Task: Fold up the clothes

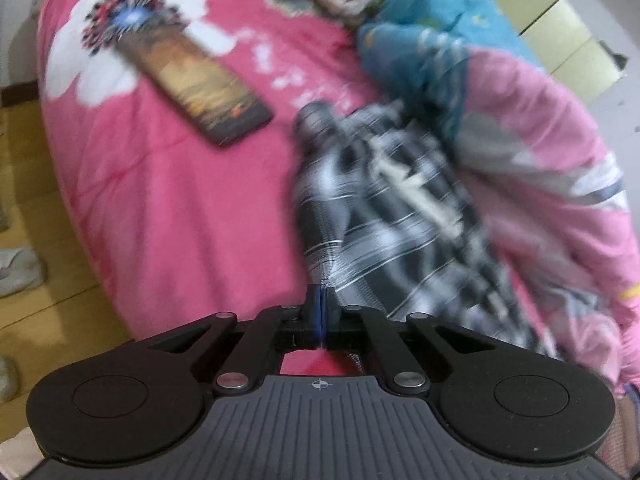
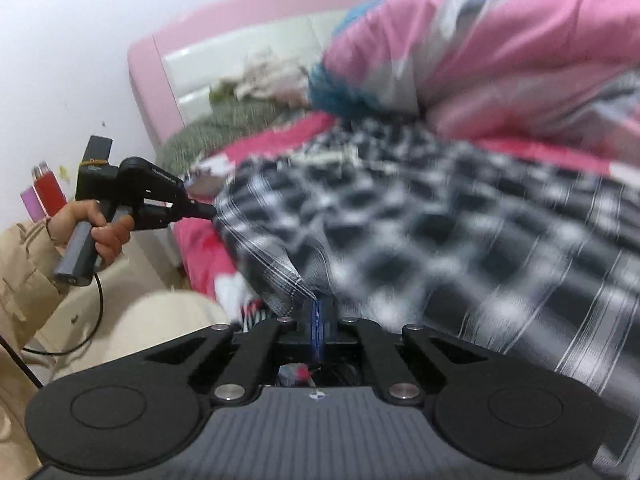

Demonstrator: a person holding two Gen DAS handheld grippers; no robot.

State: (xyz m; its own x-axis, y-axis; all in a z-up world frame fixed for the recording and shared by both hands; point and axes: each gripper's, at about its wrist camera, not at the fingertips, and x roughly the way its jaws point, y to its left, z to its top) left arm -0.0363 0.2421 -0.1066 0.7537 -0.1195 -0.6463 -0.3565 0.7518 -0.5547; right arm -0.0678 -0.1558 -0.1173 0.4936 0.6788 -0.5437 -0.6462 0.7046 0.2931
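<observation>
One bed [image 1: 168, 200] fills both views, covered by a bright pink sheet printed with big white petals; it is the landmark for everything else. At its head stands one glossy pink and white headboard [image 2: 240, 52], smooth and curved along the top.

One puffy quilt [image 1: 540, 152], pale pink with grey and white patches and a teal section, lies heaped along the far side of the bed. Its surface is soft and rounded.

One black, grey and white checked garment [image 2: 420, 232], thin woven cloth with fine white stripes near its edges, lies across the middle of the bed, against the foot of the quilt. It is blurred in both views. Two corners of it are lifted off the sheet.

Two grippers hold it. The left gripper [image 1: 320, 312] has its black fingers pressed together on one edge of the checked garment at the near side of the bed. The right gripper [image 2: 319, 316] likewise pinches another edge, fingers closed on the cloth. One hand [image 2: 96, 228] in a beige sleeve grips the left gripper's grey handle beside the bed.

One flat, dark, rectangular phone-like slab [image 1: 208, 84] rests on the sheet, well apart from the garment, toward the bed's head.
</observation>
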